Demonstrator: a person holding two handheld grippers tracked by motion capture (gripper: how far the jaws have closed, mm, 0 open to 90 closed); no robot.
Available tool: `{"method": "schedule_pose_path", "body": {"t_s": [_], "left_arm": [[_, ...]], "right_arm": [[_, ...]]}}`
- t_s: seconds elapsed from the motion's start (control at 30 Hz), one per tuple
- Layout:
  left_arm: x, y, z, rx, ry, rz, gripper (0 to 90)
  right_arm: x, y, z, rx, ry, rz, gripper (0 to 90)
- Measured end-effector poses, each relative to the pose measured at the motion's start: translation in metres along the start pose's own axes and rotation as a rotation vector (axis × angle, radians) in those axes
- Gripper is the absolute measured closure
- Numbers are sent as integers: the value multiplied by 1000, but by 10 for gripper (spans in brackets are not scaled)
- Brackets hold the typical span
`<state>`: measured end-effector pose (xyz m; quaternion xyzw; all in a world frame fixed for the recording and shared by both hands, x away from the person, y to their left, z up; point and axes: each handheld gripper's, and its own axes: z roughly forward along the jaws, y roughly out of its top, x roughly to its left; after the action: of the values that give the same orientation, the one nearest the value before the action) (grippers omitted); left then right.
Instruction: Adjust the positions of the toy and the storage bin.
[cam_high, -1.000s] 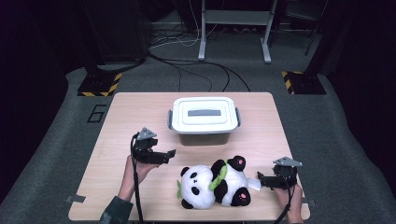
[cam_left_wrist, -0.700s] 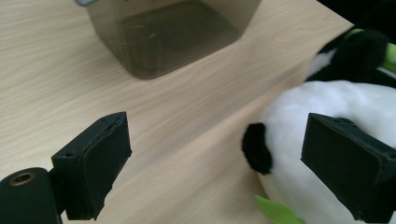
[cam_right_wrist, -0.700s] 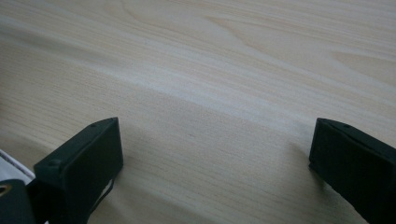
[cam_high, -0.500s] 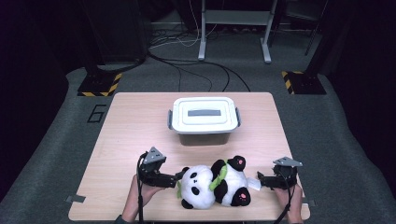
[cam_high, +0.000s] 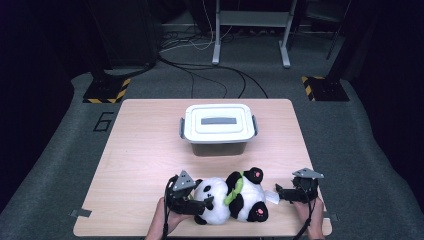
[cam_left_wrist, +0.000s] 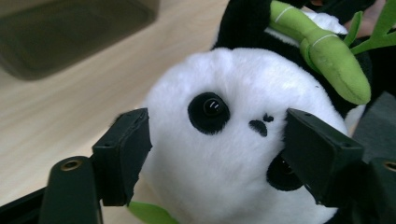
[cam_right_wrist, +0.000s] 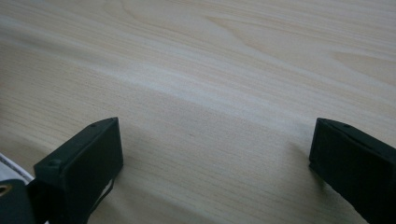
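A black-and-white plush panda (cam_high: 235, 197) with a green bamboo stalk (cam_left_wrist: 322, 51) lies on its back near the table's front edge. My left gripper (cam_high: 204, 203) reaches in from the left, and its jaws have just been closing on the panda's white head (cam_left_wrist: 219, 154). Both pads (cam_left_wrist: 123, 156) press into the fur at the sides of the face. To the right of the panda, my right gripper (cam_high: 281, 193) rests low over bare wood. Its jaws (cam_right_wrist: 215, 163) stand wide open with nothing between them.
A white lidded storage box (cam_high: 218, 124) stands at the middle back of the wooden table (cam_high: 140, 150); its dark side shows blurred in the left gripper view (cam_left_wrist: 70, 37). A small white tag (cam_high: 270, 196) lies between the panda and the right gripper.
My left gripper has moved right and toward the front edge, from open table to the panda's head, and its jaws have narrowed around it. The right gripper and the panda stayed put.
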<state>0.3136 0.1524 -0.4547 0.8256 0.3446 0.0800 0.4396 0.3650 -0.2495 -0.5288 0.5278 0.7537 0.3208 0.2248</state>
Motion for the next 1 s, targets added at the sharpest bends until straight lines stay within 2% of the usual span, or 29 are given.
{"method": "schedule_pose_path", "body": {"t_s": [0.07, 0.23, 0.4, 0.53, 0.73, 1.0], "left_arm": [[-1, -4, 2, -1, 7, 8, 330], [0, -13, 5, -11, -6, 23, 484], [-3, -16, 5, -44, 20, 55, 603], [-2, -21, 2, -91, 21, 55, 640], [7, -20, -7, -83, -14, 53, 661], [22, -18, -24, -70, -11, 65, 694]], "right_arm": [[0, 0, 0, -1, -1, 2, 17], [0, 0, 0, 0, 0, 1, 17], [0, 0, 0, 0, -1, 2, 17], [0, 0, 0, 0, -1, 2, 17], [0, 0, 0, -1, -3, -1, 18], [0, 0, 0, -1, -2, 1, 19]]}}
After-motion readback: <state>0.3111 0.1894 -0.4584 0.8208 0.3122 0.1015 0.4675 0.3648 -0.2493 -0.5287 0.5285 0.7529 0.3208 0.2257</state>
